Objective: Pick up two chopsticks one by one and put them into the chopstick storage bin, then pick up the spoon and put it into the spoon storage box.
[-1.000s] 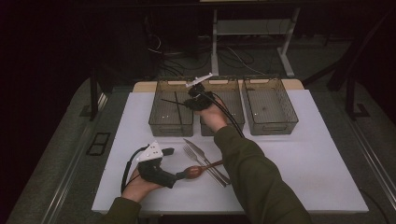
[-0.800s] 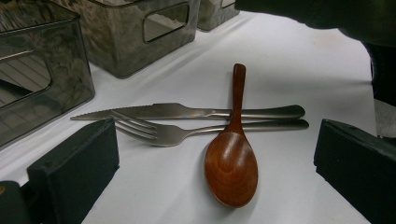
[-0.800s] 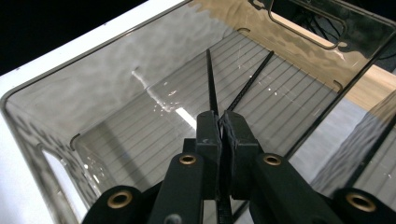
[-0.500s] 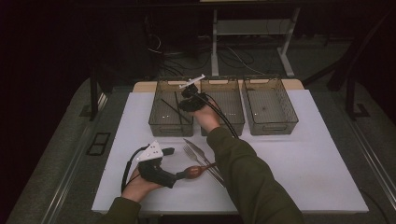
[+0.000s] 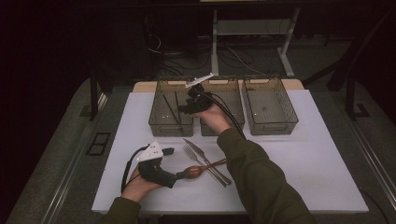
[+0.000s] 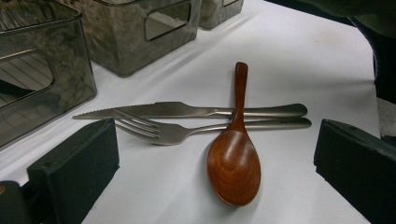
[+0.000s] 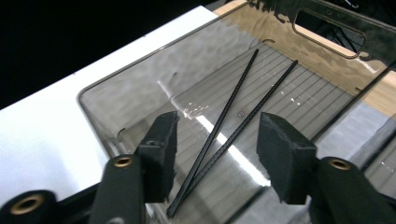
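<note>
Two black chopsticks (image 7: 233, 112) lie crossed on the floor of the left smoky bin (image 5: 163, 122). My right gripper (image 7: 217, 135) hovers over that bin (image 7: 116, 93). Its jaws have just been opening and nothing is between the pads; the chopsticks (image 5: 170, 108) rest below them. In the high view the right gripper (image 5: 184, 108) is at the bin's right wall. At the front left my left gripper (image 5: 176, 163) stands open facing a wooden spoon (image 6: 233, 168). The spoon lies across a steel fork (image 6: 159, 130) and knife (image 6: 163, 110), between the wide-apart jaws of the left gripper (image 6: 212, 144).
Two more smoky bins, a middle one (image 5: 233, 100) and a right one (image 5: 271, 123), stand in a row at the back of the white table (image 5: 317, 168). The right forearm (image 5: 252, 168) crosses above the cutlery. Dark floor and cables lie beyond the table.
My right gripper has shifted left from above the middle bin toward the left bin. My left gripper has stayed where it was.
</note>
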`<state>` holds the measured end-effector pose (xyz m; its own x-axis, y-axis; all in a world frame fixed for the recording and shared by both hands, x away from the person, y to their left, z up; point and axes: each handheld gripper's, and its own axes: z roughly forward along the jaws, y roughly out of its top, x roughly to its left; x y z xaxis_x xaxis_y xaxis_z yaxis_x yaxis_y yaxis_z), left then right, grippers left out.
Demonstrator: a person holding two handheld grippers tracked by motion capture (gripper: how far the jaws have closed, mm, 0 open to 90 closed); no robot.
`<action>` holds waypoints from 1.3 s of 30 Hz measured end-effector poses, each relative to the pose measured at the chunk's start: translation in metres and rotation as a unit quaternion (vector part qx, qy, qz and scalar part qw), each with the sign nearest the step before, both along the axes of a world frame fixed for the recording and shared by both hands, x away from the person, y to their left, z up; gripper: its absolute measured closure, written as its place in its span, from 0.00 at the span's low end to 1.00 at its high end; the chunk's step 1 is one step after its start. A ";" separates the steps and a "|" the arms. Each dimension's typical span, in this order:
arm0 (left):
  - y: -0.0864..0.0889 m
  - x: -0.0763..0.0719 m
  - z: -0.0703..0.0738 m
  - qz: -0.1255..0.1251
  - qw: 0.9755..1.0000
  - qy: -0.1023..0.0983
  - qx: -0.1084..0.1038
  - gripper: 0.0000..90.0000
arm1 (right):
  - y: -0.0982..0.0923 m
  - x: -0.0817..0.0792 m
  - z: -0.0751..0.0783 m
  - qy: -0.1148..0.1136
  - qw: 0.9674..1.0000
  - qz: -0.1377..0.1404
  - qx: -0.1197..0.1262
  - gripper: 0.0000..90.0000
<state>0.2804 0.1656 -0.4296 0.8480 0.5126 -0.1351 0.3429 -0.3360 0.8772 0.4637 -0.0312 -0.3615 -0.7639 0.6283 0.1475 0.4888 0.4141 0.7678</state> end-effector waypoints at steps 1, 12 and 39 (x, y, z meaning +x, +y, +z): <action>0.000 0.000 0.000 0.001 1.000 0.001 0.001 0.00 | -0.004 -0.002 0.001 -0.002 1.000 0.003 0.004 0.49; -0.001 -0.001 -0.001 0.003 1.000 0.002 0.002 0.00 | -0.051 -0.032 0.006 -0.021 0.999 0.018 0.038 0.38; 0.001 -0.004 -0.001 0.006 1.000 0.002 0.008 0.00 | -0.175 -0.118 -0.009 -0.061 0.997 0.002 0.054 0.25</action>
<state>0.2764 0.1665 -0.4308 0.8408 0.5255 -0.1299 0.3502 -0.3451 0.8708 0.3461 -0.2057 -0.3709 -0.7833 0.6099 0.1207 0.3878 0.3276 0.8616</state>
